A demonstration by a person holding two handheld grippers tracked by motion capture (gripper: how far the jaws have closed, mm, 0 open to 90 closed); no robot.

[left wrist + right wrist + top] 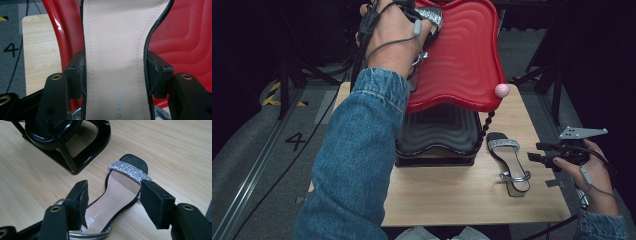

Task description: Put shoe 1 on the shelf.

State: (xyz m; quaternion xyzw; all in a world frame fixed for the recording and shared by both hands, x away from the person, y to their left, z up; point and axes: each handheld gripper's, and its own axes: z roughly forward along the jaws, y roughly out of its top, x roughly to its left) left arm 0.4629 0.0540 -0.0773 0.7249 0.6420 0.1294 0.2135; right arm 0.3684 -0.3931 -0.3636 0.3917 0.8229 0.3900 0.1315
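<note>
Wooden table, left gripper clamping sandal lengthwise over red tray

In the high view the person's left hand and denim sleeve cover most of the held sandal; just its glittery strap and a sliver of sole peek out, and the left gripper beneath the hand is cut by the top edge. In the left gripper view that sandal's toe and heel run off the top and bottom edges, and the print on its insole is partly cut off and too small to read. The red tray hides much of the black tray below it. In the right gripper view the second sandal has its heel end cut off at the bottom edge, its insole lettering partly behind a jaw, and the black stand is cropped at the top edge.
</note>
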